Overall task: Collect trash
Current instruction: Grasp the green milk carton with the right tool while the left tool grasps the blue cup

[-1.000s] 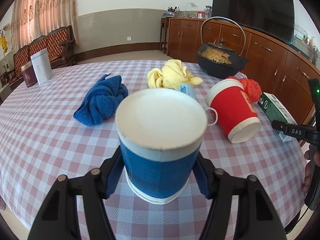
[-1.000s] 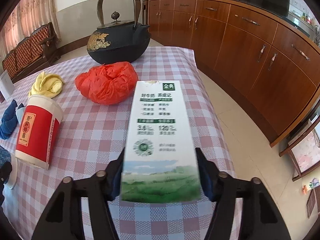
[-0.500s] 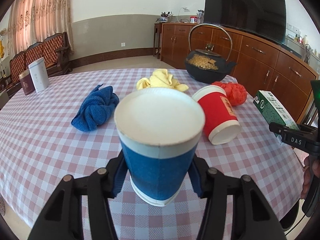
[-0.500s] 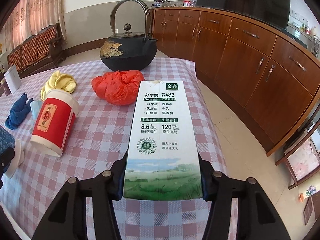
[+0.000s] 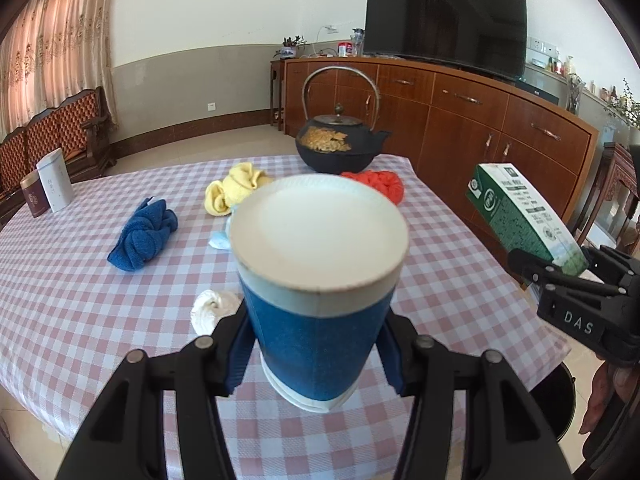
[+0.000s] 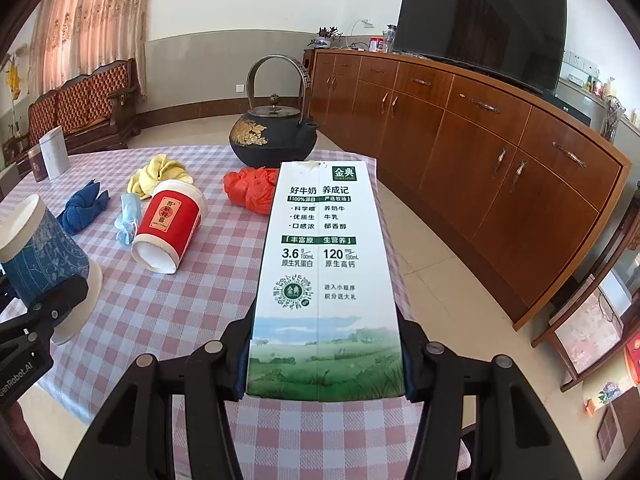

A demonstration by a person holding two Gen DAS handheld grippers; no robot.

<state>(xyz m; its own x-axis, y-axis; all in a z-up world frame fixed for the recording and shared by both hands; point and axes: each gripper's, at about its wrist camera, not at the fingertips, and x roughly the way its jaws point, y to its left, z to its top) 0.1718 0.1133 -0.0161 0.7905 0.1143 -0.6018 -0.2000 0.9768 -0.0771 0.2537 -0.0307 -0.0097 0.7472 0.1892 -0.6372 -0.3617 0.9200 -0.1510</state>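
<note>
The blue paper cup, bottom toward the camera and contents hidden, is clamped in the left gripper jaws above the desk while the right gripper jaws grip the milk carton, and either smooth-sided item could, I judge, slip out before reaching the dark bin at the near right, whose inside is unseen.

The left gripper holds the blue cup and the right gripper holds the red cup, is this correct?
Not quite. The left gripper does hold the blue cup, but the right wrist view shows the right gripper holding the milk carton; the red cup lies on the table.
</note>
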